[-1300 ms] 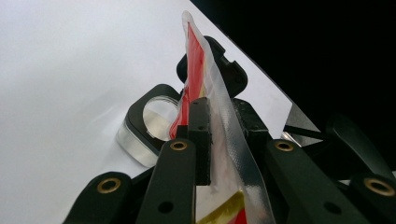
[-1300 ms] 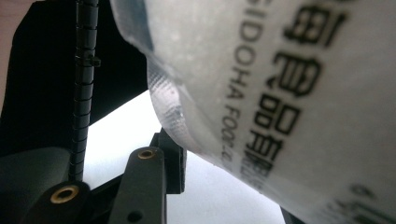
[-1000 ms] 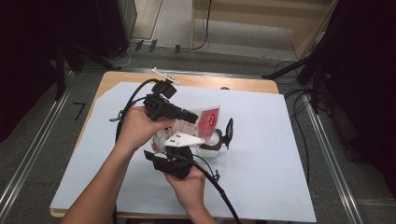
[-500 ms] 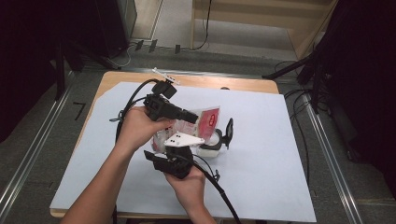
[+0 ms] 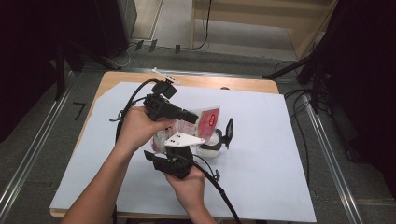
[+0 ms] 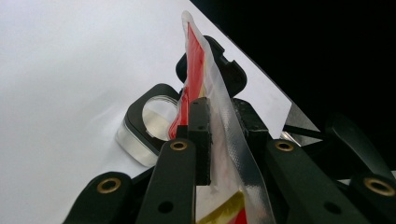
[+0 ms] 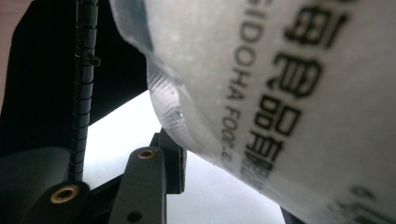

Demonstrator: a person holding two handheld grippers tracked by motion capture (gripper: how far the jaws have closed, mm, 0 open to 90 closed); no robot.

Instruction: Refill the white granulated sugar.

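Note:
A red-and-white plastic pouch point(image 5: 208, 119) is clamped edge-on between the pads of my left gripper point(image 5: 194, 116), which points right above the table. In the left gripper view the pouch point(image 6: 196, 60) stands upright in the left gripper point(image 6: 219, 116). Under it sits a small clear container point(image 5: 210, 150) with a black rim point(image 6: 140, 105) and a raised black lid point(image 5: 229, 130). My right gripper point(image 5: 180, 147) is just left of the container, below the pouch. In the right gripper view the pouch point(image 7: 280, 93) hangs very close, touching one black finger point(image 7: 154, 177) and hiding the other.
A white sheet point(image 5: 280, 163) covers most of the wooden table point(image 5: 224, 84). A small white object point(image 5: 163, 75) lies at the back edge. Cables trail from both grippers. Metal rails run along the floor on either side.

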